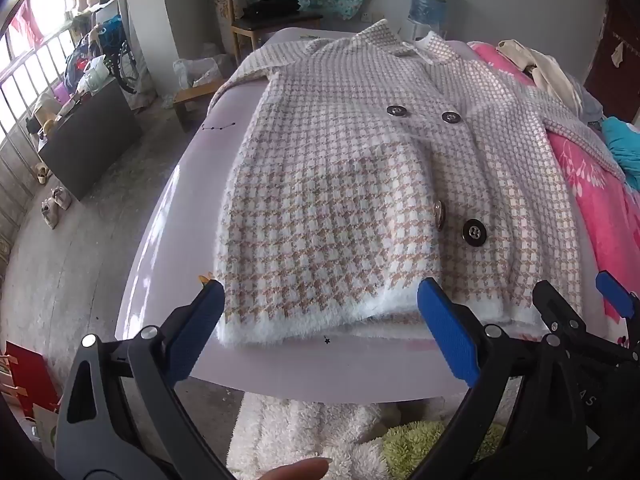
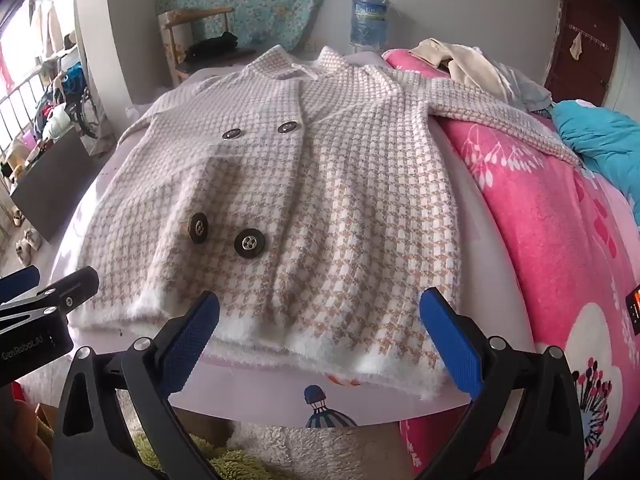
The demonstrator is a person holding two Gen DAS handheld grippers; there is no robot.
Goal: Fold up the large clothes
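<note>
A beige-and-white houndstooth knit coat (image 1: 360, 184) (image 2: 304, 200) with dark round buttons lies front up and spread flat on a pale lilac bed sheet (image 1: 168, 216) (image 2: 256, 384), fluffy white hem nearest me. One sleeve reaches over the pink blanket (image 2: 540, 216). My left gripper (image 1: 320, 300) stands open just above the hem's left half, nothing between its blue pads. My right gripper (image 2: 320, 312) hangs open over the hem's right half, also empty. The right gripper's fingers (image 1: 560, 312) show at the left wrist view's right edge.
A pink floral blanket (image 1: 592, 184) covers the bed's right side, with cream clothes (image 2: 460, 60) and a teal cloth (image 2: 600, 136) on it. A wooden chair (image 1: 260, 12) and a water jug (image 2: 368, 20) stand beyond the bed. Fluffy white and green rugs (image 1: 320, 440) lie below the bed edge.
</note>
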